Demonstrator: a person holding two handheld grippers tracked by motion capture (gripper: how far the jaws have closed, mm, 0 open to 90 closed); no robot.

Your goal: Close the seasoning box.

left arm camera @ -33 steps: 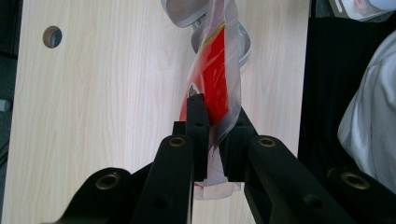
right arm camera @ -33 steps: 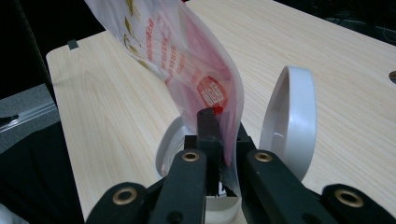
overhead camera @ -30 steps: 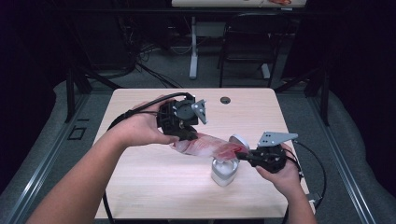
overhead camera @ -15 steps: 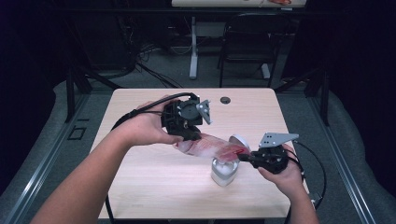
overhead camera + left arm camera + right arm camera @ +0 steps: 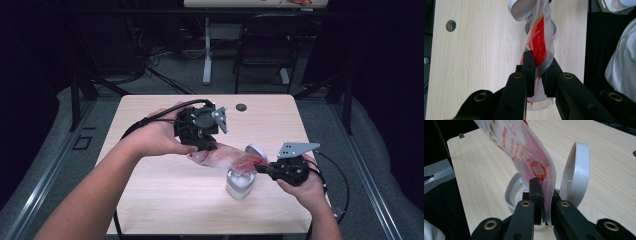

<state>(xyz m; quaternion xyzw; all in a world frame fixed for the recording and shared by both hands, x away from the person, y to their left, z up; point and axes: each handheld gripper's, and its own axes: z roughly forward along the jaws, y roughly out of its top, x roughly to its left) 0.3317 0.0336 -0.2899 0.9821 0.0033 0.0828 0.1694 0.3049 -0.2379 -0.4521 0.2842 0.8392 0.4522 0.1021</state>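
We hold a red-and-clear plastic pouch [image 5: 227,156] stretched between both grippers above the table [image 5: 150,200]; the left gripper [image 5: 537,65] is clamped on one end, the right gripper [image 5: 544,195] pinched on the other, just over an open white flip-lid container [image 5: 239,183]; we judge this the emptying step; next we should tilt the pouch's mouth down into the container.

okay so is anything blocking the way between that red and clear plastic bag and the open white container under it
Nothing visible does. The bag is clamped at both ends, by the left gripper and the right gripper, above the white container. The container's hinged lid stands flipped up beside the mouth, leaving the opening clear.
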